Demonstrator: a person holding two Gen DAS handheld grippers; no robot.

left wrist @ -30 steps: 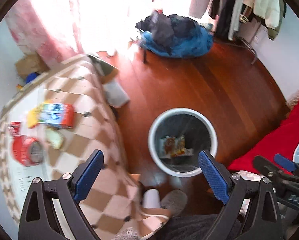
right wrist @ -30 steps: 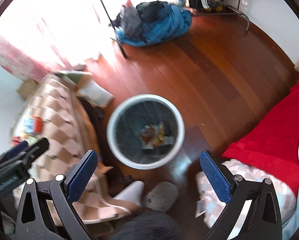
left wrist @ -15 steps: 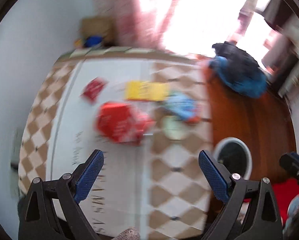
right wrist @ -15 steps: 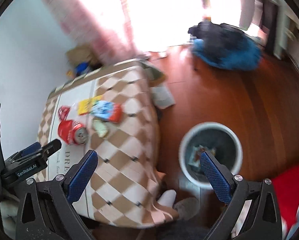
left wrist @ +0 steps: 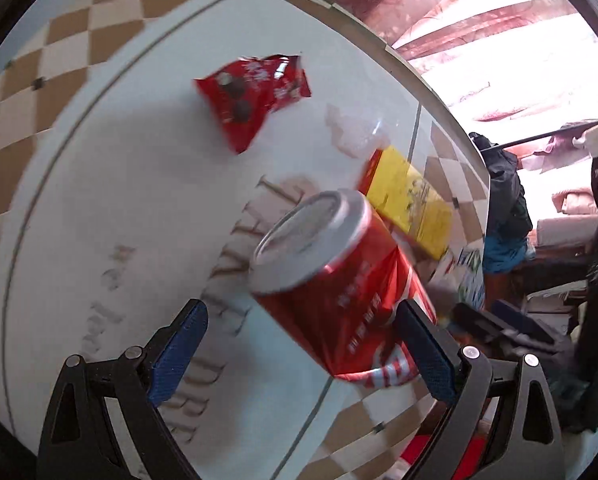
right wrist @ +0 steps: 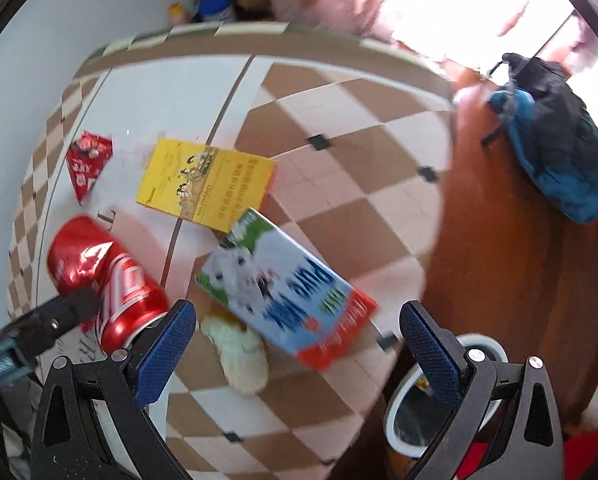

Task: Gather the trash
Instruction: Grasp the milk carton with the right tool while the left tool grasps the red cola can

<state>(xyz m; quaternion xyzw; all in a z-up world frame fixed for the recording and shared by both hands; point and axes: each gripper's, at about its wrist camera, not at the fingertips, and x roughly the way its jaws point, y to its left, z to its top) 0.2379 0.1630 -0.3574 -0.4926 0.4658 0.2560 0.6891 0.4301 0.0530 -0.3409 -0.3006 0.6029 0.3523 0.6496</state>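
Note:
A dented red soda can [left wrist: 335,280] lies on its side on the table, between the open fingers of my left gripper [left wrist: 303,350]; it also shows in the right wrist view [right wrist: 103,276]. A red snack wrapper [left wrist: 255,94] and a yellow box [left wrist: 411,204] lie beyond it. My right gripper [right wrist: 299,344] is open and empty above a blue, white and green milk carton [right wrist: 287,288] and a pale crumpled scrap [right wrist: 239,350]. The yellow box [right wrist: 207,182] and red wrapper [right wrist: 87,160] lie farther back. The white-rimmed trash bin [right wrist: 439,392] stands on the floor at lower right.
The table has a white and brown checked cloth [right wrist: 339,128]. A blue and black bag pile [right wrist: 555,140] lies on the wooden floor to the right. Small containers [right wrist: 215,8] stand behind the table by the wall. Red fabric [right wrist: 579,452] shows at the bottom right.
Both grippers have swung from above the trash bin to over the table and dropped close to it. The left now straddles the red can; the right hangs over the milk carton.

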